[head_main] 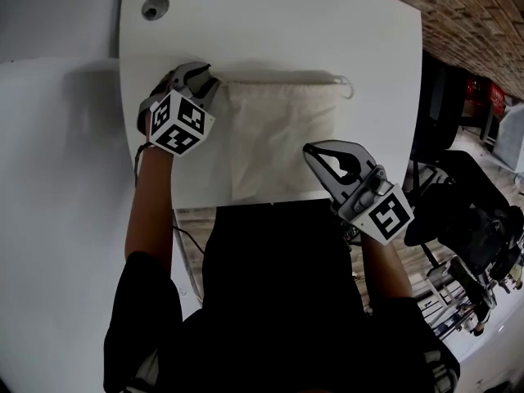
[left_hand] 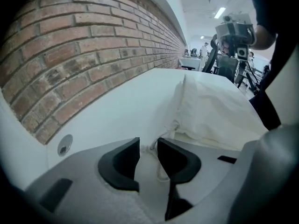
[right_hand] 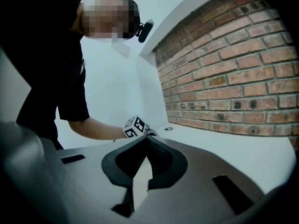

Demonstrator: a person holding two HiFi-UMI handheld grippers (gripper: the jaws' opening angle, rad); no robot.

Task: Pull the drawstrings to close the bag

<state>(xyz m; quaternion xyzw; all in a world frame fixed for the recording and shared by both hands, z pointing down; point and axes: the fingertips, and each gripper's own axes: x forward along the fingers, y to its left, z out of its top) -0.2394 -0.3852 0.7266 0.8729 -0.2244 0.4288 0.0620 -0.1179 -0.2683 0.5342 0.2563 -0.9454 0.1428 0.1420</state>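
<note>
Bag of pale cloth lies flat on the white table, its gathered mouth along the far edge. At the bag's far left corner sits the left gripper. In the left gripper view this gripper has its jaws drawn close, with only a narrow gap between the pads. A thin drawstring runs out of the bag's corner and down through that gap. The gap looks wider than the cord, so the cord seems to lie loose between the pads, though the view is too soft to be sure.

At the bag's far right corner the other cord end pokes out as a small loop, with nothing touching it. The right gripper is held just beside the bag's right edge, nearer the person than that loop. In the right gripper view its jaw tips meet, with nothing held between them.

Beyond the bag's left corner, a round hole is set in the table near a brick wall.
</note>
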